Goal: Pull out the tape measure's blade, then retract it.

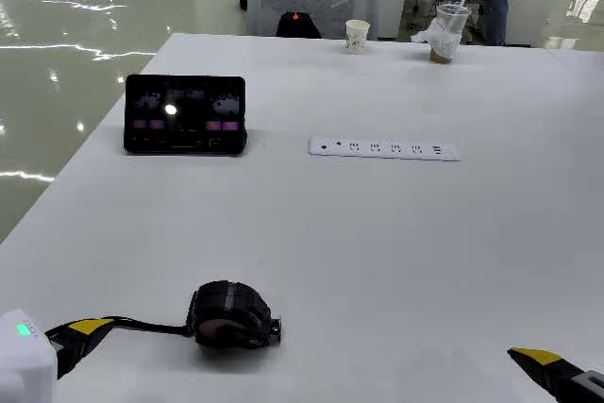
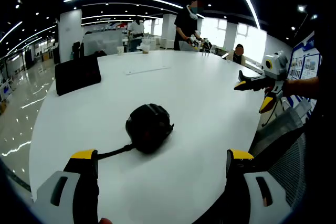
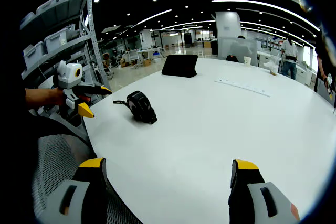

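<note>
Left gripper (image 2: pixel 161 156), jaws wide, hovers just short of the tape measure (image 2: pixel 149 128) lying on the white table (image 2: pixel 205 124); right gripper (image 3: pixel 169 163), equally wide, sits well apart. Smart play: left pins the case firmly, right draws the blade straight.

The tape measure (image 1: pixel 231 316) is black, against a plain white table (image 1: pixel 396 233). The left gripper (image 2: pixel 161 156) and right gripper (image 3: pixel 170 163) have yellow tips on black jaws. The tablet (image 1: pixel 185 113) is black, its screen patched purple. The power strip (image 1: pixel 383 148) is white.
</note>
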